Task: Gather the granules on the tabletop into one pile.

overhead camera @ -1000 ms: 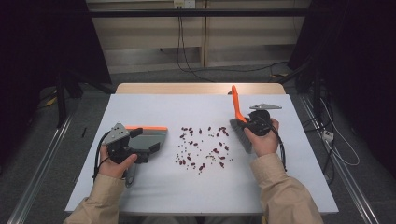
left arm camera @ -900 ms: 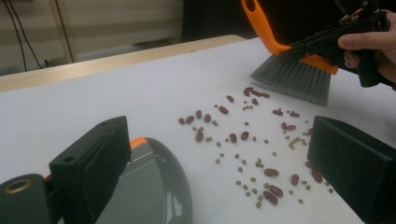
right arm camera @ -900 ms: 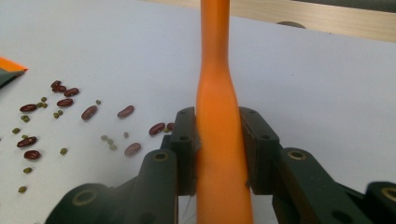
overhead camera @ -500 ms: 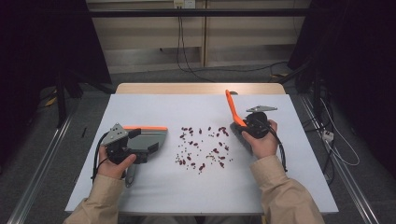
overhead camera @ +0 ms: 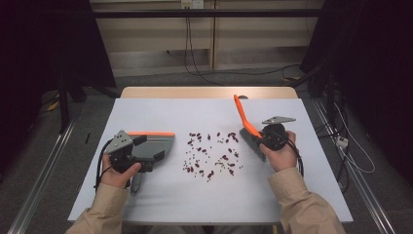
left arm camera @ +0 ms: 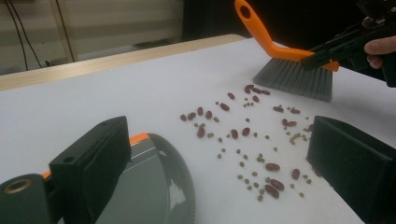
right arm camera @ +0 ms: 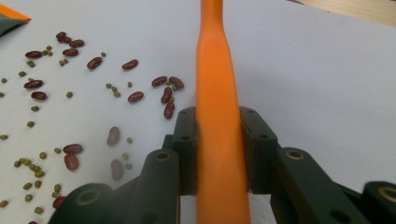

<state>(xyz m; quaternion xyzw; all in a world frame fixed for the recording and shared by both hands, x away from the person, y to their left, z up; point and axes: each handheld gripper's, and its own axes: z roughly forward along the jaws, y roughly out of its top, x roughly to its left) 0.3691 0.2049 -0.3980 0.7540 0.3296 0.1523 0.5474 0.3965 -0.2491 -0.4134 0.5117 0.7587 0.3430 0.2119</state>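
Red and small green beans (overhead camera: pixel 212 153) (left arm camera: pixel 247 140) (right arm camera: pixel 70 93) lie scattered in the middle of the white table (overhead camera: pixel 160 112). My right gripper (overhead camera: pixel 259 138) (right arm camera: pixel 218 135) has just been closing and is shut on the orange handle of a brush (overhead camera: pixel 243 119) (right arm camera: pixel 215 84). The brush's grey bristles (left arm camera: pixel 292 79) rest at the right edge of the beans. To the left of the beans my left gripper (overhead camera: pixel 148 148) (left arm camera: pixel 219 140) holds its jaws wide apart. A grey dustpan with an orange rim (overhead camera: pixel 163 141) (left arm camera: pixel 154 186) lies under its left jaw, mouth toward the beans.
The table's wooden far edge (overhead camera: pixel 209 91) runs along the back. Cables (overhead camera: pixel 195 58) hang behind it, and more trail on the floor at the right (overhead camera: pixel 341 141). Metal rails (overhead camera: pixel 44 180) flank the table. White surface lies bare in front of the beans and behind them.
The right hand has shifted slightly toward the near edge with the brush, and the handle's tip now leans further left. The left hand and dustpan have stayed put.
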